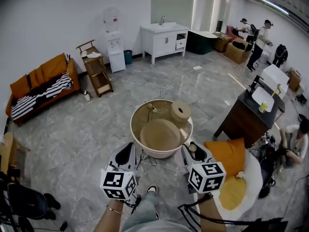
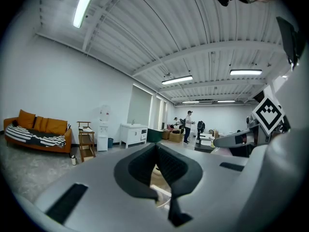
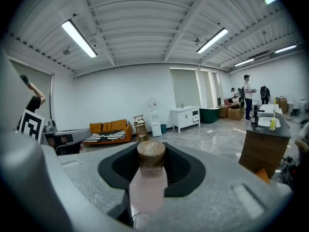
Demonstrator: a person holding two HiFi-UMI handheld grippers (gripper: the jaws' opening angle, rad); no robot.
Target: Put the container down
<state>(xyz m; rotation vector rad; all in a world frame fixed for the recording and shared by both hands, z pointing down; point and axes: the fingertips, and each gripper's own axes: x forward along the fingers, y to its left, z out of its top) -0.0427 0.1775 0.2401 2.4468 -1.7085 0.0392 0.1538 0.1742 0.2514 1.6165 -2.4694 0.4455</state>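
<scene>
In the head view a big white basin (image 1: 161, 153) with a tan inside hangs above the floor in front of me. It holds a tan bowl (image 1: 159, 135) and a tan cylinder (image 1: 181, 111). My left gripper (image 1: 129, 153) is at its near left rim; in the left gripper view the jaws (image 2: 161, 178) close on the white rim (image 2: 161, 193). My right gripper (image 1: 192, 151) sits at the near right rim, shut on a pink bottle (image 3: 147, 178) with a wooden cap (image 1: 193, 148). Whether the bottle touches the basin is hidden.
An orange sofa (image 1: 41, 83), a wooden rack (image 1: 96, 71), a water dispenser (image 1: 114, 47) and a white sink cabinet (image 1: 164, 40) line the far walls. A dark table (image 1: 251, 112) and an orange cushion (image 1: 227, 153) are right. Cables (image 1: 159, 88) cross the floor. People stand at the back right (image 1: 260, 37).
</scene>
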